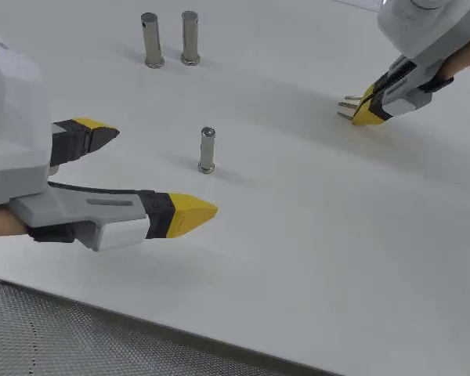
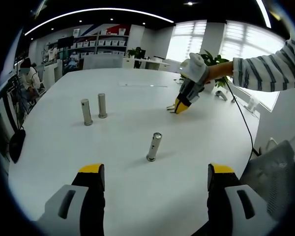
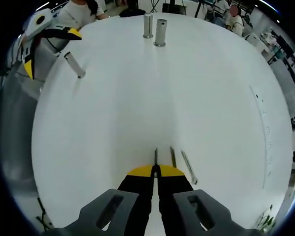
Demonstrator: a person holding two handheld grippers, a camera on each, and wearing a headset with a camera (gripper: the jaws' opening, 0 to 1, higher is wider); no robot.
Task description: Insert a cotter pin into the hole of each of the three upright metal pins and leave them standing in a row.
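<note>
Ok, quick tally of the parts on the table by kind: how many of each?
3 metal pins, all upright
3 cotter pins, at the right claw, one between its tips
Total: 6

Legible text, labels, brands, numbers: none that I can read.
Red and blue panel (image 2: 111, 28) on the far wall above the shelves (image 2: 102, 45), seen in my left gripper view: any lettering there is too small and blurred for me to tell.
</note>
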